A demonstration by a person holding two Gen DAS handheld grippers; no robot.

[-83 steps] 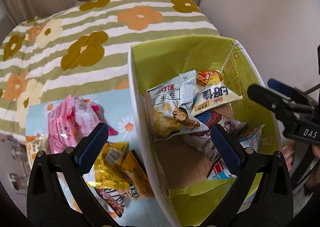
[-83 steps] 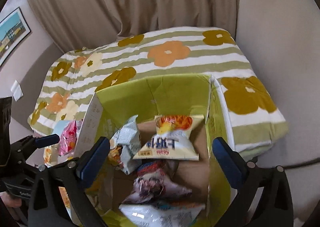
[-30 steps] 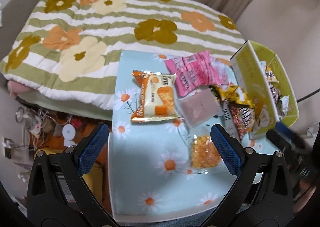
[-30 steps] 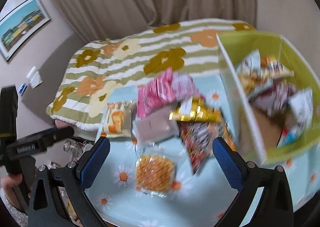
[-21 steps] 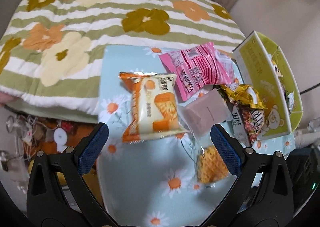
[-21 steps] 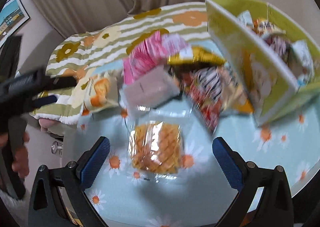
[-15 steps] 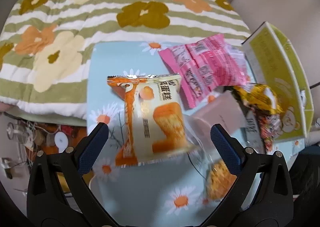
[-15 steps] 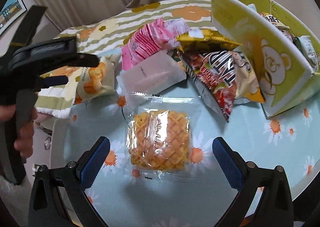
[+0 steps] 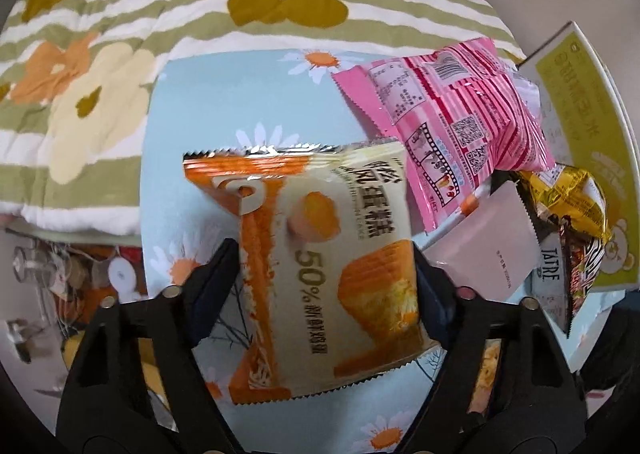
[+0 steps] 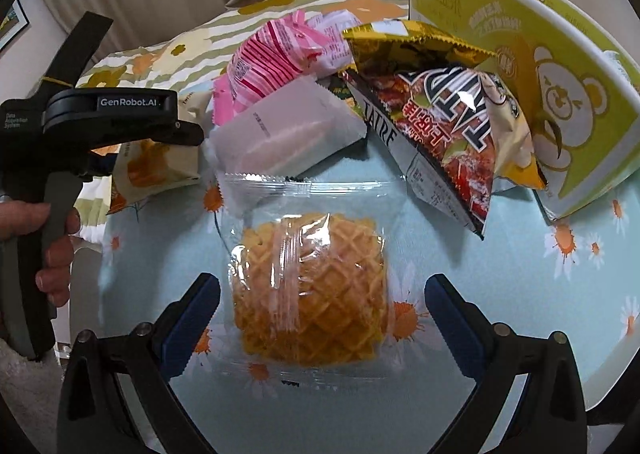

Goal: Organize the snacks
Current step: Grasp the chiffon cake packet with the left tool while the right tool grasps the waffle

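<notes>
Two grippers at the snacks
Left gripper [image 9: 326, 282] has just closed on the cake pack [image 9: 320, 262]; right gripper [image 10: 322, 318] stands open around the waffle [image 10: 310, 290].

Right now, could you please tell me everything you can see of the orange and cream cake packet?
The cake packet is a glossy foil-look pouch, cream with an orange band, zigzag sealed ends, a cake picture and printed lettering. It looks unopened and puffy. It lies on the daisy-print tablecloth, left of the pink packet. The left gripper has just been closing its jaws, which stand against the packet's two long sides; from the right wrist view it shows only partly behind that gripper.
</notes>
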